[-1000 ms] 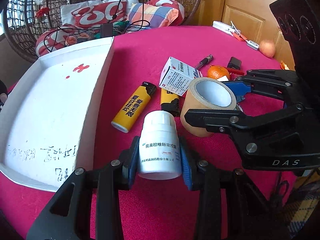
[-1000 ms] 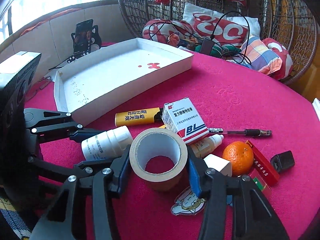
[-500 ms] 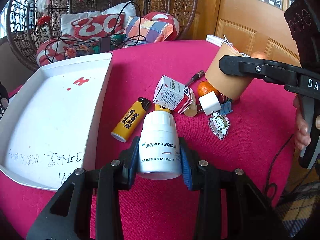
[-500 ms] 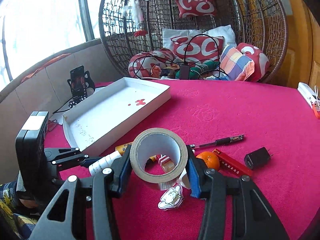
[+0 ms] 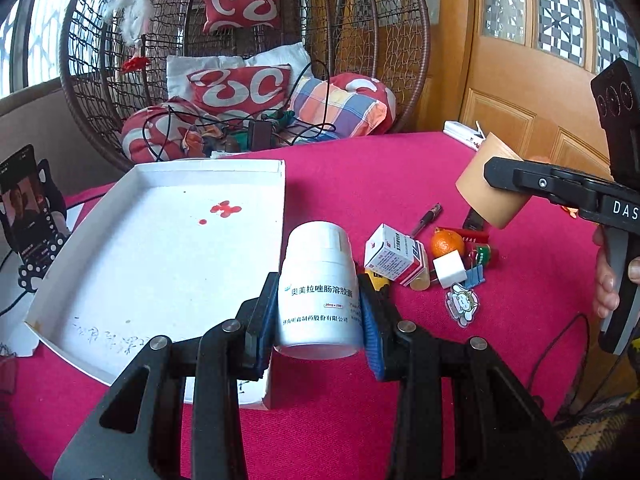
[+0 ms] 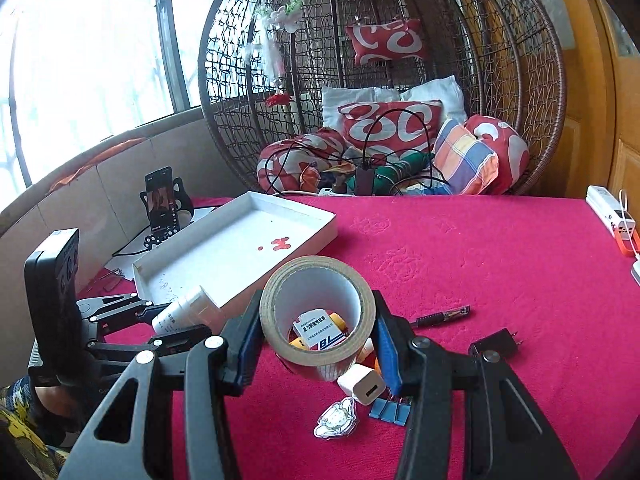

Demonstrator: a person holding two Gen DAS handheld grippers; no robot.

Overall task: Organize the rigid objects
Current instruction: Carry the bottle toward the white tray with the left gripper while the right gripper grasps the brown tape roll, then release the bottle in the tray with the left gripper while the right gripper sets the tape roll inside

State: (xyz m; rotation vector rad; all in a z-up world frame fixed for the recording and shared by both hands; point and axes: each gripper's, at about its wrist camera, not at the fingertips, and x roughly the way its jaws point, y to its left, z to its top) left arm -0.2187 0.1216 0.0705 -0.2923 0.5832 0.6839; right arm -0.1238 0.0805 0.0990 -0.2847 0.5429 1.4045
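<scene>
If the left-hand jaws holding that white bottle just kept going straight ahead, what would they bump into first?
Probably the white tray's right wall, or the red tablecloth just beside it; the white bottle points along that edge, and depth is hard to judge.

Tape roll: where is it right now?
The tape roll is clamped in the right gripper, lifted above the small clutter, right of the white tray.

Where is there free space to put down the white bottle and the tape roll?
The shallow white cardboard tray is bare inside apart from red marks and handwriting. The red tablecloth is open between the tray and the black pen. It is crowded around the white-and-red medicine box, small orange fruit and white charger cube.
</scene>
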